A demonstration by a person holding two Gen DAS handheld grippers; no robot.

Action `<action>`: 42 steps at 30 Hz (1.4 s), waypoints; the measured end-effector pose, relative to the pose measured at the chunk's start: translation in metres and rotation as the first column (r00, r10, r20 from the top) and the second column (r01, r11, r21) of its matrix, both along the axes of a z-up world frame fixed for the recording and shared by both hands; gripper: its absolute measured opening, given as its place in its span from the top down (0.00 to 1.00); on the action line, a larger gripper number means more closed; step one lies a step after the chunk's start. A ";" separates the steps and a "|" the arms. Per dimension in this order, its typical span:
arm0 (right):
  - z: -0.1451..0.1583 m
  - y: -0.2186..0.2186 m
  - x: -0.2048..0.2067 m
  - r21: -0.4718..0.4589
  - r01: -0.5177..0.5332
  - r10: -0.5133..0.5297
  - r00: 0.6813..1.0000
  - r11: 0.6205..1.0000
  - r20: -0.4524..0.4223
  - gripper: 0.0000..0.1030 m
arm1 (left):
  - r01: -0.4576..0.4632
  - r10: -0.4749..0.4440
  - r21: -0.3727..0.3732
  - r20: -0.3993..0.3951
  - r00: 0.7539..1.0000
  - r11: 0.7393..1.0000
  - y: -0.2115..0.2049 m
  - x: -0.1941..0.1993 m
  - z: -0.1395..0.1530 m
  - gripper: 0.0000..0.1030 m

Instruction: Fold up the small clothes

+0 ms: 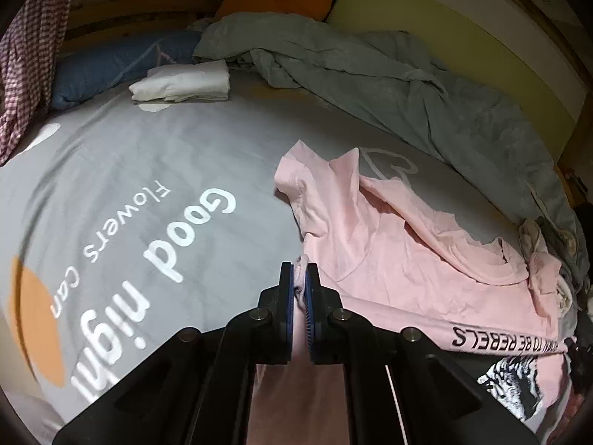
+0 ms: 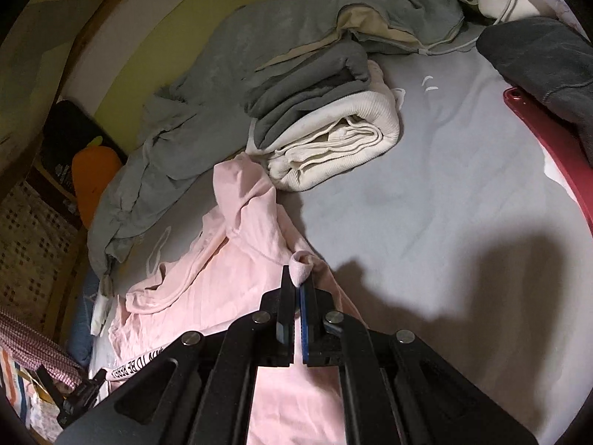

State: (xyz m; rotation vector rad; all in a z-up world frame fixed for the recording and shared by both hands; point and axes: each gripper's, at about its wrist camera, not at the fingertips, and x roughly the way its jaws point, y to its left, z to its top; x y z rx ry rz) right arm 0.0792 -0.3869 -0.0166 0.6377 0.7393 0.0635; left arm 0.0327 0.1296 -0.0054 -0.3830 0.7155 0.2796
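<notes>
Pink T-shirt lies part-spread on the grey bedsheet, its body running ahead of both tools — left gripper and right gripper each pinch a bunched edge nearest the person, neither one nearer.

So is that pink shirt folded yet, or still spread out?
Not neatly folded: the pink shirt lies rumpled on the bed sheet, pinched by the left gripper and right gripper.

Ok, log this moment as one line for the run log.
step: folding pink T-shirt | left tongs: shut on shirt edge | right tongs: shut on shirt edge | surface: grey bedsheet
</notes>
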 end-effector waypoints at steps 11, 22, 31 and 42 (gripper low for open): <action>-0.006 0.009 0.015 -0.109 -0.005 0.001 0.999 0.994 -0.041 0.91 | -0.029 0.029 0.178 0.003 1.000 0.984 -0.012 0.006 0.000 0.48; 0.022 0.042 -0.036 -0.331 -0.094 0.119 0.991 0.939 0.054 0.31 | 0.154 -0.196 0.274 0.130 0.972 0.949 -0.076 -0.054 0.013 0.42; -0.011 0.152 -0.069 -0.521 -0.350 0.391 0.920 0.779 -0.033 0.31 | 0.401 -0.427 0.239 0.064 0.902 0.884 -0.151 -0.060 -0.010 0.42; -0.029 0.151 -0.071 -0.582 -0.298 0.354 0.935 0.757 -0.018 0.22 | 0.387 -0.420 0.321 0.039 0.907 0.865 -0.163 -0.065 -0.041 0.37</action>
